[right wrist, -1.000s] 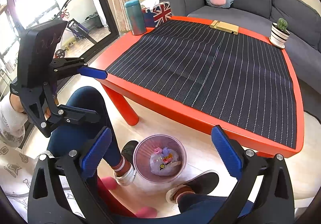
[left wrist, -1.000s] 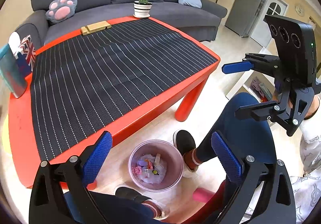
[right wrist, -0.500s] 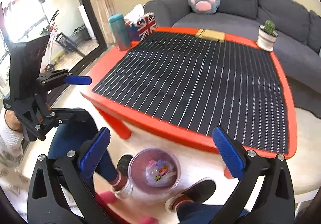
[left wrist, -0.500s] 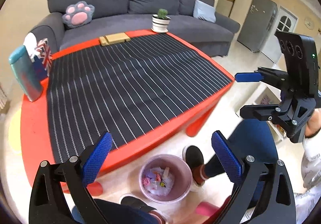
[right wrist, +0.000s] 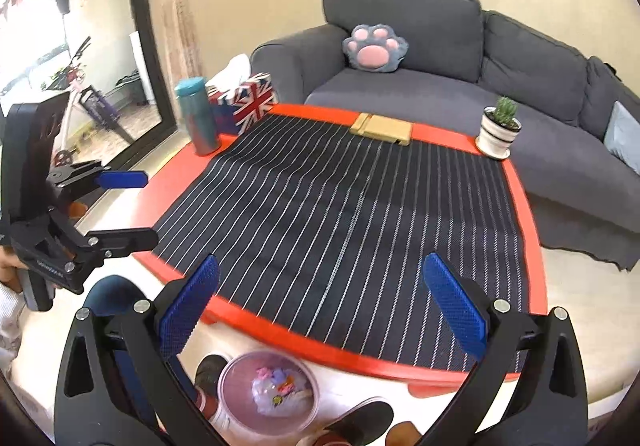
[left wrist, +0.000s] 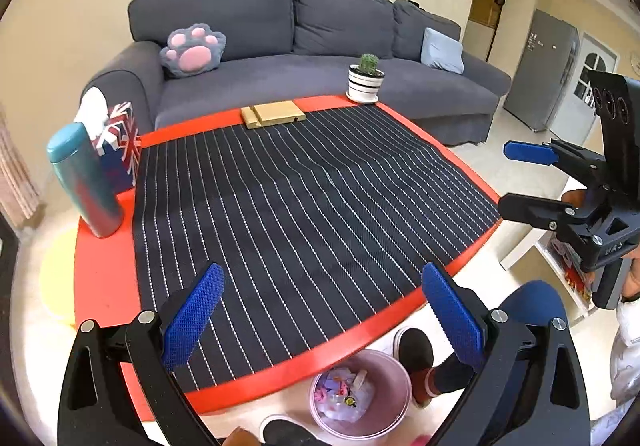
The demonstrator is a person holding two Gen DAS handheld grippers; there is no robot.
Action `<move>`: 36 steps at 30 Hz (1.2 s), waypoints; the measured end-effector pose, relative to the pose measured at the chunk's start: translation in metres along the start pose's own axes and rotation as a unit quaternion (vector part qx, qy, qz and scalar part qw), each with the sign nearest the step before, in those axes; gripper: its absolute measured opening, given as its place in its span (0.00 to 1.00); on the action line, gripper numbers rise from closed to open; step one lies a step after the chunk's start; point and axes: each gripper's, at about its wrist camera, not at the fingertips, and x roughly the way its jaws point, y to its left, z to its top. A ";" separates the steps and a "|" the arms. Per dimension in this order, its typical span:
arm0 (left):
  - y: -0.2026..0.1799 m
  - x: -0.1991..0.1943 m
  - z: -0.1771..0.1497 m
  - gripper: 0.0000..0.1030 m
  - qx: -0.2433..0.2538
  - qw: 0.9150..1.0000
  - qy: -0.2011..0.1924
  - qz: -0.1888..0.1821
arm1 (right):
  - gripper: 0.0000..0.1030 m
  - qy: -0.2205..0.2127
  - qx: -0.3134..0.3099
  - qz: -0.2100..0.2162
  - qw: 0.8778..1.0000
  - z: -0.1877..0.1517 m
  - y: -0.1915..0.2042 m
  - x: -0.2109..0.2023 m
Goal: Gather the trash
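Between your two hands, both tongs stood spread wide and held nothing. Your left tongs (left wrist: 320, 310) hung over the near edge of the tabletop (left wrist: 104, 278), and your right tongs (right wrist: 320, 306) did the same from the other side; each showed at the edge of the other's view, blue pads apart. Below them, on the floor just off the tabletop's near edge, sat the pink bin (left wrist: 362, 394), with the trash (left wrist: 342, 396) lying inside it as a heap of crumpled bits. Your shoes (left wrist: 414, 346) rested on either side of the bin. On the tabletop lay a striped mat (left wrist: 304, 214). At its far edge sat a wooden block (left wrist: 274, 113) and a potted cactus (left wrist: 366, 80); at the left corner stood a teal flask (left wrist: 84, 182) beside a flag-printed tissue box (left wrist: 118, 142). Behind ran a grey sofa (left wrist: 280, 38) with a paw cushion (left wrist: 194, 50).
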 end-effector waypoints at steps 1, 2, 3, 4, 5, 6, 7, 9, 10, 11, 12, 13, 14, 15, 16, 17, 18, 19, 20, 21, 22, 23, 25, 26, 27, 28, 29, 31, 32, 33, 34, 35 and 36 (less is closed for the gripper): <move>0.001 0.001 0.002 0.93 -0.001 1.000 -0.001 -0.003 | 0.97 -0.001 0.001 -0.003 1.000 0.003 -0.002 0.001; 0.003 0.001 0.004 0.93 -0.002 1.000 -0.002 -0.007 | 0.97 -0.003 0.004 -0.003 1.000 0.007 -0.003 0.003; 0.004 0.003 0.007 0.93 -0.003 1.000 -0.002 -0.009 | 0.97 -0.003 0.005 -0.002 1.000 0.009 -0.004 0.004; 0.005 0.004 0.009 0.93 -0.004 1.000 -0.001 -0.011 | 0.97 -0.003 0.006 0.001 1.000 0.012 -0.004 0.005; 0.006 0.006 0.010 0.93 -0.004 1.000 -0.001 -0.014 | 0.97 -0.002 0.006 0.004 1.000 0.014 -0.005 0.007; 0.008 0.007 0.012 0.94 -0.005 1.000 -0.002 -0.016 | 0.97 -0.001 0.005 0.006 1.000 0.016 -0.005 0.009; 0.008 0.008 0.014 0.94 -0.006 1.000 -0.004 -0.017 | 0.97 0.000 0.004 0.008 1.000 0.017 -0.005 0.010; 0.011 0.008 0.016 0.94 -0.010 1.000 -0.007 -0.013 | 0.97 0.003 0.001 0.015 1.000 0.020 -0.005 0.014; 0.011 0.009 0.018 0.94 -0.010 1.000 -0.009 -0.007 | 0.97 0.004 -0.001 0.017 1.000 0.020 -0.005 0.014; 0.012 0.009 0.019 0.94 -0.009 1.000 -0.010 -0.006 | 0.97 0.006 -0.002 0.019 1.000 0.020 -0.004 0.015; 0.012 0.010 0.020 0.94 -0.009 1.000 -0.011 -0.008 | 0.97 0.007 -0.003 0.019 1.000 0.021 -0.005 0.016; 0.012 0.010 0.021 0.94 -0.010 1.000 -0.010 -0.009 | 0.97 0.009 -0.003 0.021 1.000 0.022 -0.005 0.018; 0.013 0.010 0.022 0.94 -0.011 1.000 -0.011 -0.009 | 0.97 0.010 -0.002 0.022 1.000 0.022 -0.005 0.019; 0.013 0.011 0.023 0.94 -0.011 1.000 -0.011 -0.005 | 0.97 0.012 -0.003 0.023 1.000 0.023 -0.005 0.020; 0.013 0.012 0.024 0.94 -0.009 1.000 -0.010 0.006 | 0.97 0.012 -0.004 0.022 1.000 0.023 -0.005 0.021; 0.013 0.014 0.025 0.94 -0.009 1.000 -0.010 0.015 | 0.97 0.014 -0.004 0.023 1.000 0.024 -0.006 0.022; 0.014 0.015 0.025 0.94 -0.010 1.000 -0.008 0.016 | 0.97 0.014 -0.004 0.024 1.000 0.024 -0.005 0.024; 0.015 0.017 0.025 0.94 -0.014 1.000 -0.005 0.013 | 0.97 0.015 -0.004 0.026 1.000 0.024 -0.005 0.025; 0.017 0.018 0.025 0.94 -0.017 1.000 -0.004 0.009 | 0.97 0.016 -0.004 0.028 0.999 0.025 -0.005 0.026; 0.018 0.020 0.025 0.94 -0.020 1.000 -0.001 0.005 | 0.97 0.017 -0.005 0.028 0.999 0.026 -0.005 0.028; 0.019 0.021 0.025 0.94 -0.020 1.000 0.000 0.004 | 0.97 0.018 -0.005 0.028 0.999 0.026 -0.006 0.028; 0.020 0.022 0.025 0.94 -0.021 1.000 0.001 0.006 | 0.97 0.019 -0.005 0.030 0.999 0.027 -0.006 0.029; 0.020 0.024 0.025 0.94 -0.020 1.000 0.002 0.013 | 0.97 0.020 -0.006 0.032 0.999 0.027 -0.005 0.031; 0.020 0.024 0.024 0.94 -0.021 1.000 0.003 0.016 | 0.97 0.021 -0.007 0.032 0.999 0.028 -0.005 0.032; 0.020 0.025 0.024 0.94 -0.023 1.000 0.003 0.017 | 0.97 0.021 -0.007 0.033 0.999 0.028 -0.005 0.032; 0.021 0.025 0.023 0.94 -0.026 1.000 0.004 0.016 | 0.97 0.022 -0.008 0.034 0.999 0.028 -0.004 0.033; 0.022 0.025 0.023 0.94 -0.028 0.999 0.004 0.016 | 0.97 0.022 -0.008 0.036 0.999 0.028 -0.004 0.033; 0.023 0.026 0.023 0.94 -0.030 0.999 0.002 0.018 | 0.97 0.023 -0.008 0.037 0.999 0.028 -0.004 0.035; 0.022 0.026 0.023 0.94 -0.030 0.999 0.002 0.017 | 0.97 0.023 -0.008 0.038 0.999 0.028 -0.005 0.035; 0.023 0.026 0.023 0.94 -0.032 0.999 0.002 0.017 | 0.97 0.024 -0.007 0.039 0.999 0.028 -0.004 0.036; 0.023 0.026 0.023 0.94 -0.033 0.999 0.002 0.015 | 0.97 0.024 -0.006 0.039 0.999 0.027 -0.005 0.036; 0.023 0.027 0.022 0.94 -0.033 0.999 0.003 0.014 | 0.97 0.024 -0.006 0.039 0.999 0.027 -0.005 0.036; 0.023 0.027 0.022 0.94 -0.035 0.999 0.005 0.012 | 0.97 0.025 -0.006 0.039 0.999 0.027 -0.005 0.036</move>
